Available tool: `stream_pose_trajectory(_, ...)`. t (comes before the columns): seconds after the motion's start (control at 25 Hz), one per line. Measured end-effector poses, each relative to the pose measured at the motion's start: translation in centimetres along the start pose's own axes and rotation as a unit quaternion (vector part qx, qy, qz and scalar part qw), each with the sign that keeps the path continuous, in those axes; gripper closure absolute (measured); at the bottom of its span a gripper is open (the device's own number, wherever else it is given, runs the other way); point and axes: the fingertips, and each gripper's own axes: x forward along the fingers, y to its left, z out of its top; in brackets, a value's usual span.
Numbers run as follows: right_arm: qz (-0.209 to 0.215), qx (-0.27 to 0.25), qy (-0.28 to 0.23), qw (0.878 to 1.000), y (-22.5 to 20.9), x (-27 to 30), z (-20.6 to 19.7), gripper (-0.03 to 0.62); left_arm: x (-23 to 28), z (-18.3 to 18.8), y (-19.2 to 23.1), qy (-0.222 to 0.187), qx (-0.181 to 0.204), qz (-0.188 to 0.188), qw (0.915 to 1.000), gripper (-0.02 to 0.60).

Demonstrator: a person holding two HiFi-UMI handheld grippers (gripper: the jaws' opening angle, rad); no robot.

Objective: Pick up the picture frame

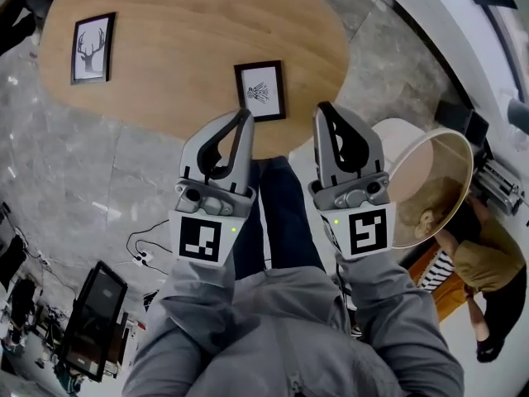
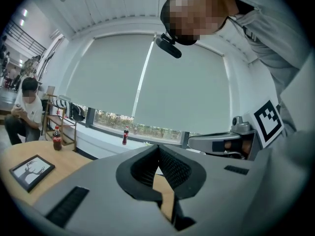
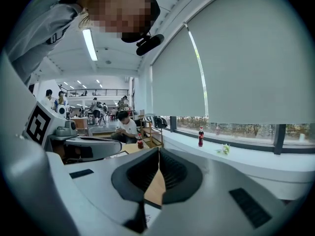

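A grey stone floor (image 1: pixel 74 180) surrounds an oval wooden counter (image 1: pixel 190 31). Above its near edge hang the left gripper (image 1: pixel 245 116) and the right gripper (image 1: pixel 324 108), the fingers (image 1: pixel 235 143) of both pressed together with nothing between them. 2 frames lie flat on the counter. The nearer picture frame (image 1: pixel 260 90) sits between the 2 sets of tips, with its corner under the left tips; contact is unclear. The deer frame (image 1: pixel 92 48) lies well apart at the far left.

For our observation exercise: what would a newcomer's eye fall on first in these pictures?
The left gripper and right gripper, jaws shut and empty, fill the head view's middle. Beyond, on the wooden table, lie the near frame by its edge and the deer frame far left.
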Motion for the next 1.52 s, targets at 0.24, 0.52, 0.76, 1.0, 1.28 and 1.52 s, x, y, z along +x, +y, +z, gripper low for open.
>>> stream_pose_trajectory(0.24,0.003,0.003,0.012,1.000,-0.2,1.0,-3.3,0.562,0.3,-3.4,0.8,0.016,-0.008,-0.006,0.9998,0.563)
stream_pose_trajectory(0.52,0.007,0.009,0.020,1.000,-0.6,1.7,-5.6,0.562,1.4,-5.7,1.4,0.025,-0.013,-0.009,0.9996,0.563)
stream_pose_trajectory(0.76,0.011,0.017,0.043,0.999,-0.6,2.1,-8.0,0.562,1.7,-8.7,2.4,0.054,-0.019,-0.003,0.9984,0.563)
stream_pose_trajectory(1.0,0.006,0.015,0.059,0.998,-1.0,2.5,-9.9,0.562,2.0,-10.8,2.5,0.078,-0.016,-0.008,0.9968,0.563)
stream_pose_trajectory(1.28,0.006,0.022,0.080,0.997,-1.3,2.6,-11.7,0.562,2.2,-12.9,3.2,0.099,-0.028,-0.002,0.9947,0.563)
stream_pose_trajectory(1.52,0.005,0.013,0.071,0.997,-1.3,3.5,-12.8,0.562,2.5,-15.3,3.5,0.129,-0.029,0.001,0.9913,0.563)
